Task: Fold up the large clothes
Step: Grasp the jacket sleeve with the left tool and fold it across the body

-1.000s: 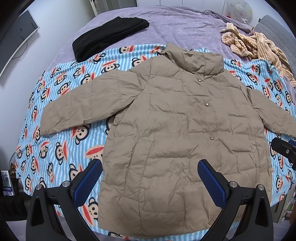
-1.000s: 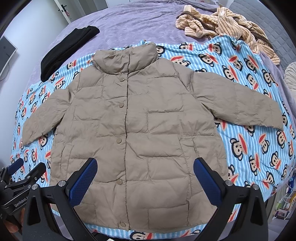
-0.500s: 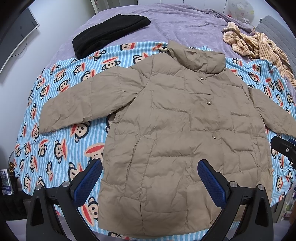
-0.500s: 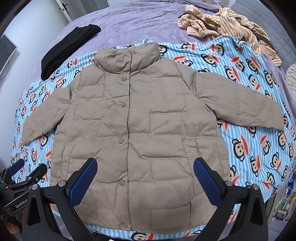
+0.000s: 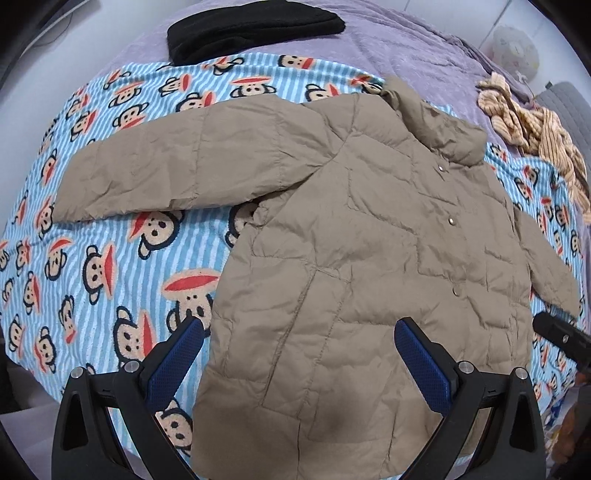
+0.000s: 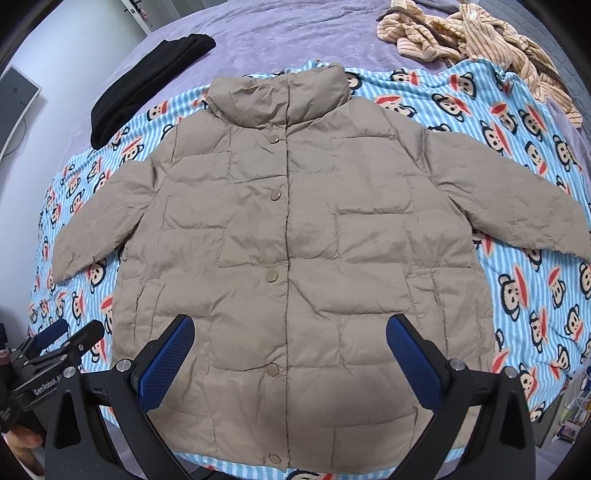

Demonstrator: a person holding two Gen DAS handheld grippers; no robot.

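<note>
A tan puffer jacket (image 6: pixel 295 236) lies flat and buttoned on a blue striped monkey-print blanket (image 6: pixel 535 295), both sleeves spread out. In the left wrist view the jacket (image 5: pixel 369 258) fills the right half, its left sleeve (image 5: pixel 166 173) reaching out over the blanket (image 5: pixel 92 266). My left gripper (image 5: pixel 299 343) hovers open above the jacket's lower left side, holding nothing. My right gripper (image 6: pixel 291 345) hangs open above the lower front near the hem. The left gripper (image 6: pixel 55 343) also shows at the lower left of the right wrist view.
A folded black garment (image 6: pixel 144 85) lies on the purple bedspread (image 6: pixel 295 33) at the back left. A crumpled beige striped garment (image 6: pixel 480 40) sits at the back right. A grey wall and a monitor (image 6: pixel 16 99) stand left of the bed.
Both grippers have moved closer to the jacket. The left one has swung left and lower, so the left sleeve now fills more of its view. Both stay open.
</note>
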